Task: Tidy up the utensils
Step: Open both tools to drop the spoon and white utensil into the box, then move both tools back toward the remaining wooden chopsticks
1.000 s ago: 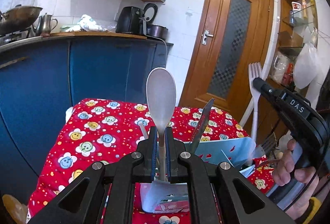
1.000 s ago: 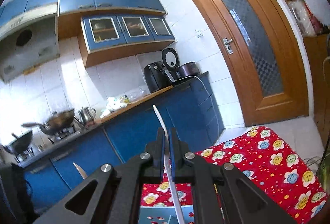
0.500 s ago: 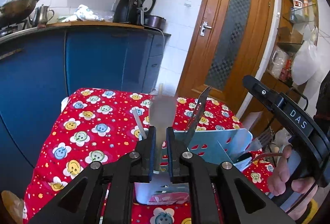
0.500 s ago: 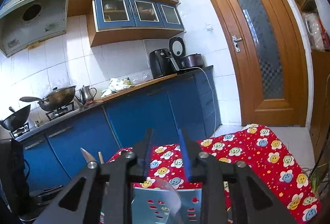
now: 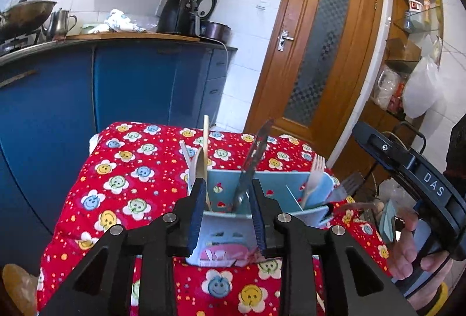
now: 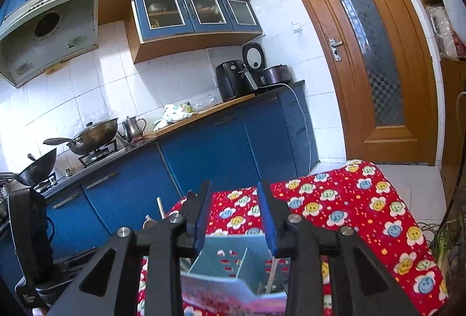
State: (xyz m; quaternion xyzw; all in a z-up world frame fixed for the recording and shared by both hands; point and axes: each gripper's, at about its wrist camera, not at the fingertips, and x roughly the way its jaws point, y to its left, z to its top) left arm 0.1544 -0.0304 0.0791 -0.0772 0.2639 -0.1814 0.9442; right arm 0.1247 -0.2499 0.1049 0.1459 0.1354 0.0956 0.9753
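Observation:
A light blue divided utensil holder (image 5: 279,180) stands on the red flowered tablecloth (image 5: 116,185). In it stand a pale spoon (image 5: 200,167), a wooden stick (image 5: 206,141), a knife (image 5: 253,159) and a white fork (image 5: 314,173), each in its own section. My left gripper (image 5: 227,217) is open and empty just in front of the holder. My right gripper (image 6: 234,223) is open and empty above the holder (image 6: 230,260); its body also shows at the right of the left wrist view (image 5: 413,176).
Blue kitchen cabinets (image 5: 116,83) with a counter, air fryer (image 5: 177,16) and woks (image 6: 93,135) stand behind the table. A wooden door (image 5: 317,54) is at the right. Shelves with bags (image 5: 419,83) are at the far right.
Both grippers have opened. The spoon left my left gripper and now stands in the holder; the fork left my right gripper and stands in the holder's right section. Both grippers dropped lower.

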